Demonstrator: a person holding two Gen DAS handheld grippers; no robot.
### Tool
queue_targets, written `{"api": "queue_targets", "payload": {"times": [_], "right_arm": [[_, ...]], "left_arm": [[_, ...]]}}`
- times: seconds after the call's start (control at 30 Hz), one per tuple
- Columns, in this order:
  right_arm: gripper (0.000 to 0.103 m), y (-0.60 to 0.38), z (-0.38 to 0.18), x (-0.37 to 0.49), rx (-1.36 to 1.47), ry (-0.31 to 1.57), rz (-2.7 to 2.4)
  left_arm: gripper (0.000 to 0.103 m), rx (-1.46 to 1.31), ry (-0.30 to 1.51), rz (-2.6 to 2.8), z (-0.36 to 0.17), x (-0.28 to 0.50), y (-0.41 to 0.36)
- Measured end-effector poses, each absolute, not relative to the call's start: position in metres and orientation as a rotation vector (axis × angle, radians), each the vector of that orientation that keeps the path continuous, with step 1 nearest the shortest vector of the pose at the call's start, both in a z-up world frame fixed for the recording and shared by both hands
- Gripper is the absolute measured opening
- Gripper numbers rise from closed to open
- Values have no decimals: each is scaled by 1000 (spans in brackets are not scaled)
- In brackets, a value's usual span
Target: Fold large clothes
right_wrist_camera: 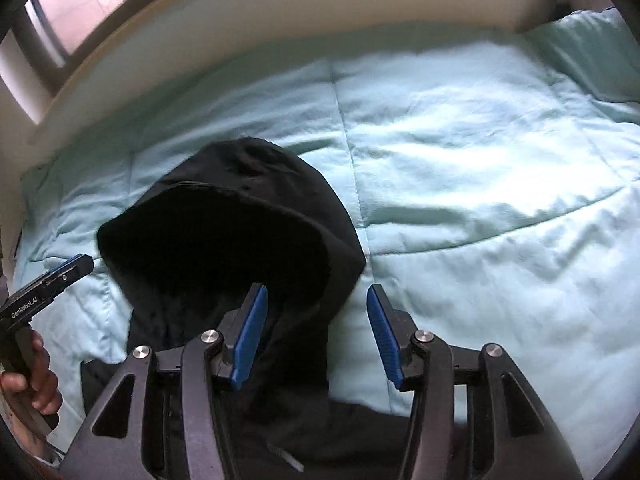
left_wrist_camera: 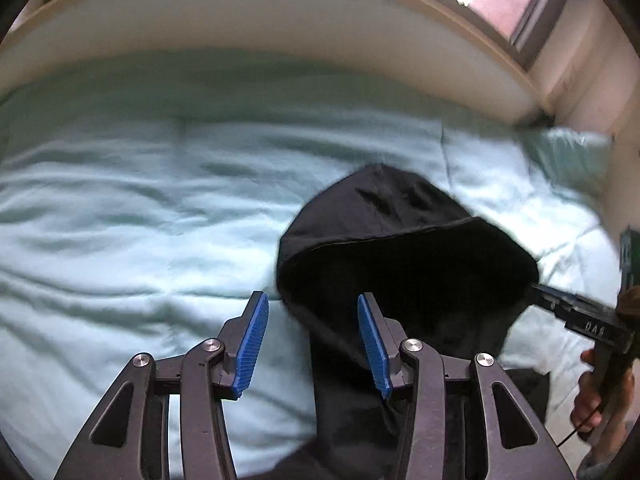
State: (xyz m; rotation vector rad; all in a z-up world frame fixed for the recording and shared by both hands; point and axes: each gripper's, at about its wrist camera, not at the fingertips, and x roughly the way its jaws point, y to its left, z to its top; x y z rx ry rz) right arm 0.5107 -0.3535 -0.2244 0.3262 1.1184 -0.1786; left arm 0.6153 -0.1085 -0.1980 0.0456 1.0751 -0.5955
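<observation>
— Blue-padded fingers first: how does your left gripper [left_wrist_camera: 313, 344] stand?

— Spread, nothing pinched. Its right finger [left_wrist_camera: 374, 346] hangs over the edge of the black hooded garment [left_wrist_camera: 404, 264]; bare bedding shows in the gap between the pads.

— And the bigger picture?

— Widest is the pale green comforter [right_wrist_camera: 480, 160], spreading ahead of both my grippers to a cream wall panel [left_wrist_camera: 260, 20]. Next, the black garment, hood opening up, lies on it between my two hands: ahead and right of my left gripper, ahead and left of my right gripper [right_wrist_camera: 317, 334].

— The right one's state?

— Parted too, gripping nothing, its left finger [right_wrist_camera: 250, 336] above dark cloth. My right hand [left_wrist_camera: 592, 392] shows at the frame's edge.
</observation>
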Motion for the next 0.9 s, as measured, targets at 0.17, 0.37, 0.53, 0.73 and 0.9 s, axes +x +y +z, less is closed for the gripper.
{"api": "queue_targets", "payload": {"times": [0.17, 0.37, 0.53, 0.73, 0.9], "right_arm": [[48, -355, -254, 537, 279, 1174, -196], [8, -374, -232, 511, 303, 1057, -161], [8, -378, -289, 514, 289, 1171, -116], [29, -381, -310, 518, 324, 1225, -114], [45, -379, -261, 482, 260, 1161, -46]], "left_arm": [[41, 87, 1087, -519, -233, 643, -129], [10, -208, 1000, -642, -208, 636, -74], [25, -187, 1207, -590, -274, 646, -58], [33, -289, 1249, -655, -294, 643, -45], [35, -51, 1187, -736, -247, 593, -39]]}}
